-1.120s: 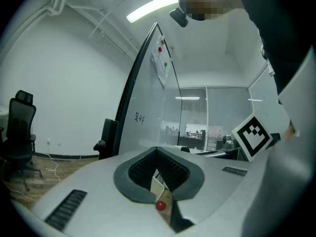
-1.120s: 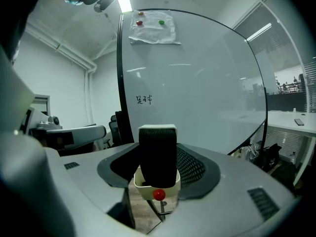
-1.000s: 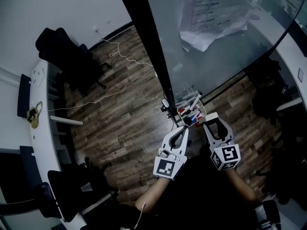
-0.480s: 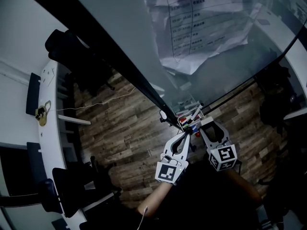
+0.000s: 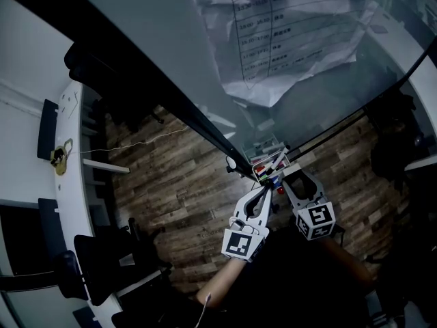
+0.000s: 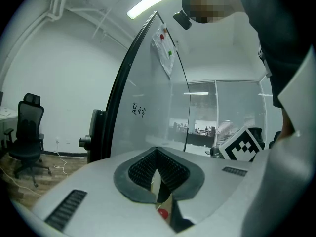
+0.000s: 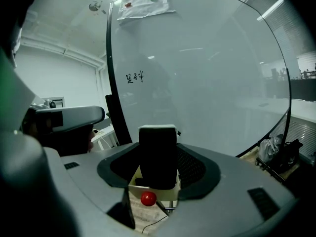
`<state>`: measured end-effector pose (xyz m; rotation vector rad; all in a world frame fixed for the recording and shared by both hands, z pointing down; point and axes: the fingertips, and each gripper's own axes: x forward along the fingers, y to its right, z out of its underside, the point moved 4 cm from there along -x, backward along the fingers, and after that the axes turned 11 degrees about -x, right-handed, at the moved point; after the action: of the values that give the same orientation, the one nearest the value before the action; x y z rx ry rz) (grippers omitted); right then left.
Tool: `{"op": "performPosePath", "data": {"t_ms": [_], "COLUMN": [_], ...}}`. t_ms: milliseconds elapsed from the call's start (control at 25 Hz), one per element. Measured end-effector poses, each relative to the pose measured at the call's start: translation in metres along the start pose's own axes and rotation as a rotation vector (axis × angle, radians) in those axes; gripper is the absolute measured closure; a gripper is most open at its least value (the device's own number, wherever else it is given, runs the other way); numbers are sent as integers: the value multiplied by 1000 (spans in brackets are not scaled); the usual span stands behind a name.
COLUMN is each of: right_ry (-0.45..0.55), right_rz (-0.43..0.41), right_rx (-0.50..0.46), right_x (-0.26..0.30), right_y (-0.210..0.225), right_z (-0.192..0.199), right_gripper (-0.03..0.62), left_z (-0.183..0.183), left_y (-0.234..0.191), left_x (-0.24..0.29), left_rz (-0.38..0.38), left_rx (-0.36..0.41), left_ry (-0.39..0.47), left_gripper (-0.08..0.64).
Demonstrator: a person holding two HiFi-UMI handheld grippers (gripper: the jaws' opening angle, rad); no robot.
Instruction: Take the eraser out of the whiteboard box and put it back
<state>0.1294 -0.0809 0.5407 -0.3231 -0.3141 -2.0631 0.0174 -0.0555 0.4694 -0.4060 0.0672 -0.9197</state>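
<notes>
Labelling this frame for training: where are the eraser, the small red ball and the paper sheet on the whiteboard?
eraser [image 7: 158, 157]: right gripper view, dark front face.
small red ball [image 7: 148, 198]: right gripper view, its centre.
paper sheet [image 5: 287, 46]: head view, printed middle.

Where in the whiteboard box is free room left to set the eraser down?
Crowded: the end of the whiteboard box nearest the left gripper, full of markers. Freer: its far end, toward the board's black frame, looks barer, though dim. The right gripper holds the eraser beside the markers.
</notes>
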Motion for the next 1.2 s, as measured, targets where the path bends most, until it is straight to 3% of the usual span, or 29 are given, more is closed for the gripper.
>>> {"op": "performPosePath", "data": {"t_ms": [360,1200], "right_ry": [5,-102], "right_rz": [-17,-53], "right_rx": [-14,32], "right_x": [9,25], "right_y": [0,1], "right_z": [-4,29], "right_gripper": [356,356], "left_z": [-3,0], "left_y": [-5,-10], "left_x": [1,6], "left_rz": [-25,-36], "left_rx": [-2,-14], "left_ry": [17,-1], "left_gripper": [555,555]}}
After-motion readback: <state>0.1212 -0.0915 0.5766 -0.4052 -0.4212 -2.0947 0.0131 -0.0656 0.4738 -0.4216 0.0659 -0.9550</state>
